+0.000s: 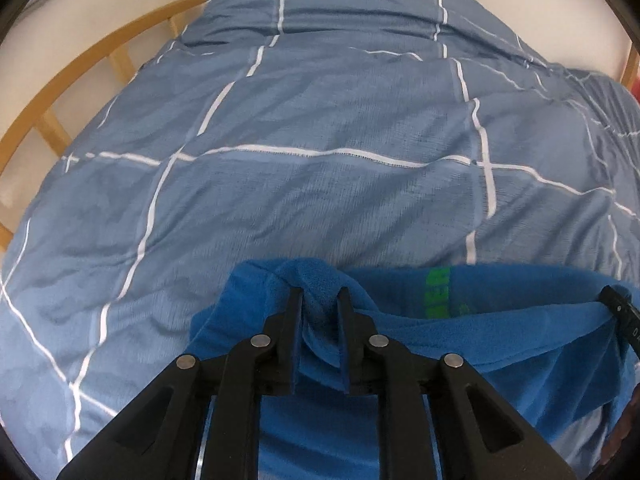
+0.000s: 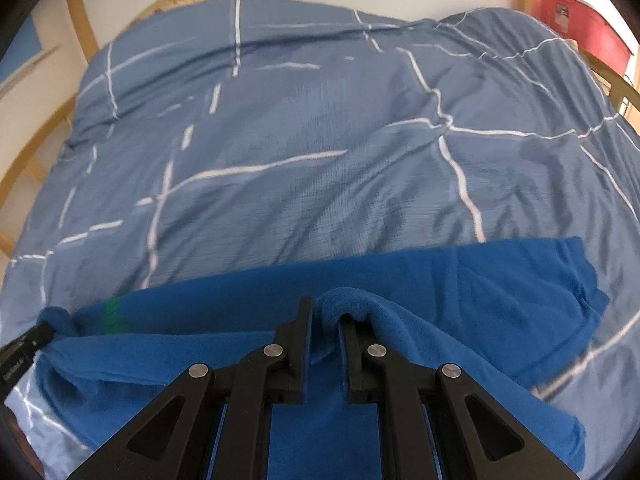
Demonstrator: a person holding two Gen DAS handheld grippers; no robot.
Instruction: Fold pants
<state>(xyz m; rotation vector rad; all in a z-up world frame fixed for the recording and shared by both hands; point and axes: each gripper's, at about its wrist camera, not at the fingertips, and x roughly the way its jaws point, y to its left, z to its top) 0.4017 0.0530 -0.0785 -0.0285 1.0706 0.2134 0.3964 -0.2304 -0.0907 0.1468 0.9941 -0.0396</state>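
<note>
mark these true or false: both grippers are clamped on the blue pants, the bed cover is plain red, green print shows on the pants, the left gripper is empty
Both grippers hold the pants: true. The left gripper and right gripper each pinch a fold of the blue pants.
The bed cover is plain red: false. The duvet is blue with white lines.
Green print shows on the pants: true, green print.
The left gripper is empty: false, fabric sits between its fingers.
</note>
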